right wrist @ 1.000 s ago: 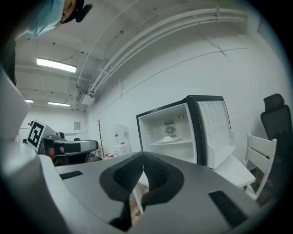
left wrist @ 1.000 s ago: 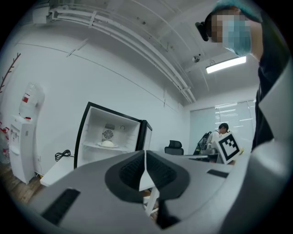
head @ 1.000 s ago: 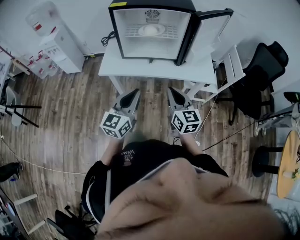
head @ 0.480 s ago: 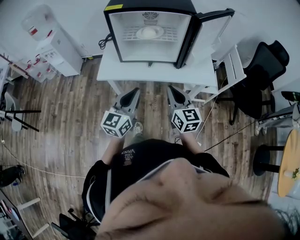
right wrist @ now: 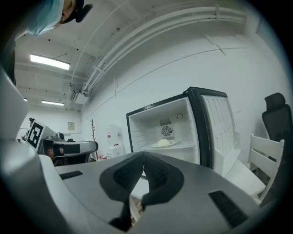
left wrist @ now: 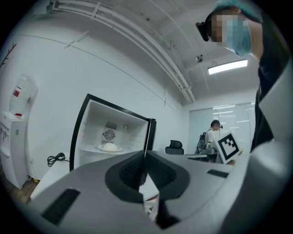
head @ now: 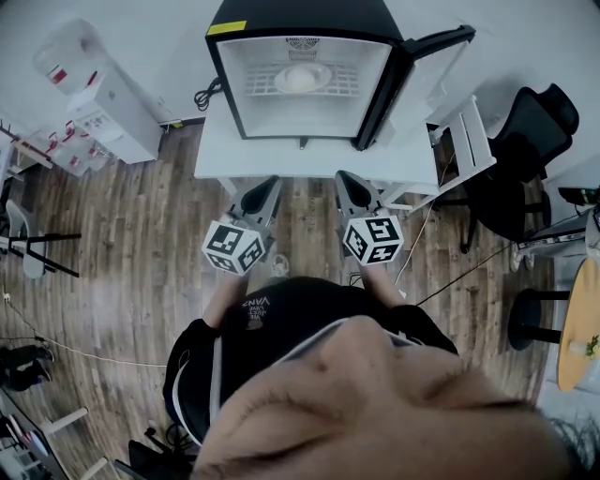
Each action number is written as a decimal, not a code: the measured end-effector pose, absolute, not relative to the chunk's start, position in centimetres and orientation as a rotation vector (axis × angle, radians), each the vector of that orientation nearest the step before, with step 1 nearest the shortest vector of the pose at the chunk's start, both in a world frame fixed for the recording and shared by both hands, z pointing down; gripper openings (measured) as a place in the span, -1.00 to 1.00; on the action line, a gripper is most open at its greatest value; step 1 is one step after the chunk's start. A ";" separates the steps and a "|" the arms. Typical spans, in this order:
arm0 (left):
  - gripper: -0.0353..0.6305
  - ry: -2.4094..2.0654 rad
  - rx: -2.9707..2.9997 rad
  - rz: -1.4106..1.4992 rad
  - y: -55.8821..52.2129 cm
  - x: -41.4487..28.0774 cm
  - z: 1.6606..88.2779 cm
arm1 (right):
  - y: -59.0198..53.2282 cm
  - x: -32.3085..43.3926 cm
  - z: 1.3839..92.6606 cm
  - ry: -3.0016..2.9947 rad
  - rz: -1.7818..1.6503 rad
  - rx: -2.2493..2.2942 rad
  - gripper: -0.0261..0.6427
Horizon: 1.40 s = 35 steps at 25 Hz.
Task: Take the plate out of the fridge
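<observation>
A black mini fridge (head: 281, 17) stands open on a white table (head: 281, 159), its door (head: 427, 66) swung to the right. On its wire shelf lies a white plate (head: 302, 79) with a pale round lump on it. My left gripper (head: 266, 190) and right gripper (head: 344, 182) hang side by side over the floor, short of the table's front edge, both shut and empty. The left gripper view has the plate (left wrist: 110, 147) far beyond the shut left gripper (left wrist: 145, 153). In the right gripper view the plate (right wrist: 164, 143) also lies far beyond the right gripper (right wrist: 143, 155).
A water dispenser (head: 103, 94) stands left of the table. A white chair (head: 459, 141) and a black office chair (head: 525, 141) are to the right, with a stool (head: 530, 323) and a round wooden table (head: 577, 328) further right. Cables run across the wood floor.
Both grippers have moved forward toward the fridge, side by side. The fridge and table sit closer and larger in the head view. Jaws stay shut.
</observation>
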<state>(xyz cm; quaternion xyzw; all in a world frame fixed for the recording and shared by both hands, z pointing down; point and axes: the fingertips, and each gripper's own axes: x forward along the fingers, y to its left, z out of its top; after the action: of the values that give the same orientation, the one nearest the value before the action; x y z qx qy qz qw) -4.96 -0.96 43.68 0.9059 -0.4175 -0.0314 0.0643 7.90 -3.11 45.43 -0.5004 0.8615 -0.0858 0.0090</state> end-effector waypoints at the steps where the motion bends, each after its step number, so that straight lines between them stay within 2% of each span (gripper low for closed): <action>1: -0.82 -1.256 2.736 -0.095 -1.5 -5.2 43.7 | -3.7 7.7 45.4 2.688 -0.267 -1.567 -0.89; 35: -0.82 -0.992 2.820 -0.068 -15.7 -9.3 44.4 | -16.2 3.8 45.4 2.531 -0.267 -1.797 -0.89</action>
<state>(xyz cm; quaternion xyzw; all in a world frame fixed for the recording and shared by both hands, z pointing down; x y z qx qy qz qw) -9.26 -15.70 44.42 0.9404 -0.3307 -0.0226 0.0758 3.78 -16.18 45.39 -0.5767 0.8124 -0.0858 0.0130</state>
